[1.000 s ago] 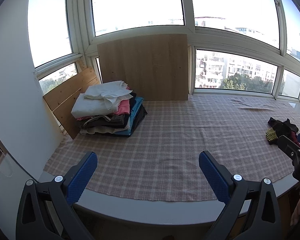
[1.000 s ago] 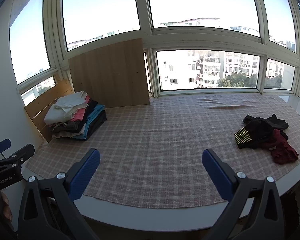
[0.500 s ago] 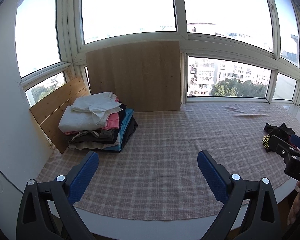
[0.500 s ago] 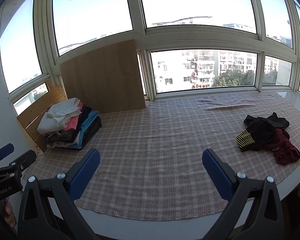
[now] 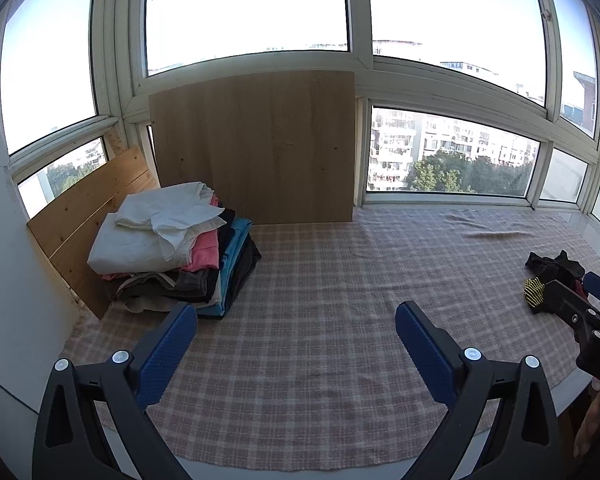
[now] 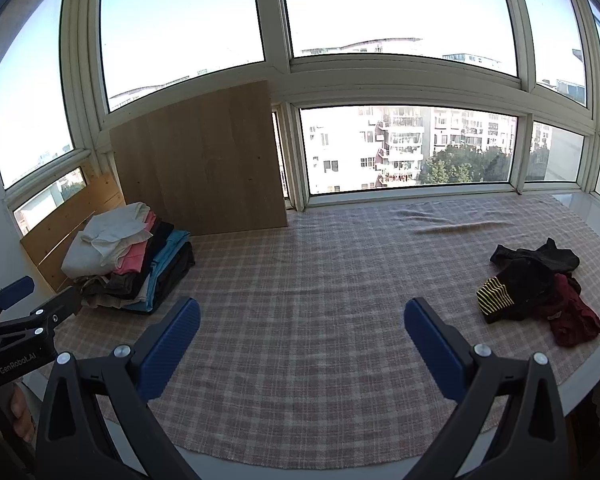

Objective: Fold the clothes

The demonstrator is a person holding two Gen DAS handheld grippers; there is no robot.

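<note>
Under bay windows [image 6: 400,8]: plaid cloth [image 6: 320,280], folded stack [image 5: 172,252].

Both wrist views low over near edge, windowward, probably sharing plaid cloth [image 5: 320,320].

A stack of folded clothes [image 5: 172,252] sits at the far left of the checked cloth [image 5: 324,312], close against the wooden boards. A white garment [image 5: 152,232] lies on top, loosely folded with one corner rumpled; under it come a pink piece [image 5: 206,250], dark grey and beige layers, and a blue one [image 5: 234,268] along the right side. Well apart, at the right end of the cloth, lies a crumpled heap of unfolded clothes [image 6: 536,288]: a black garment [image 6: 536,268] with a yellow-and-black striped cuff [image 6: 494,294] turned toward the front, and a dark red garment [image 6: 574,316] touching it on the right.
</note>
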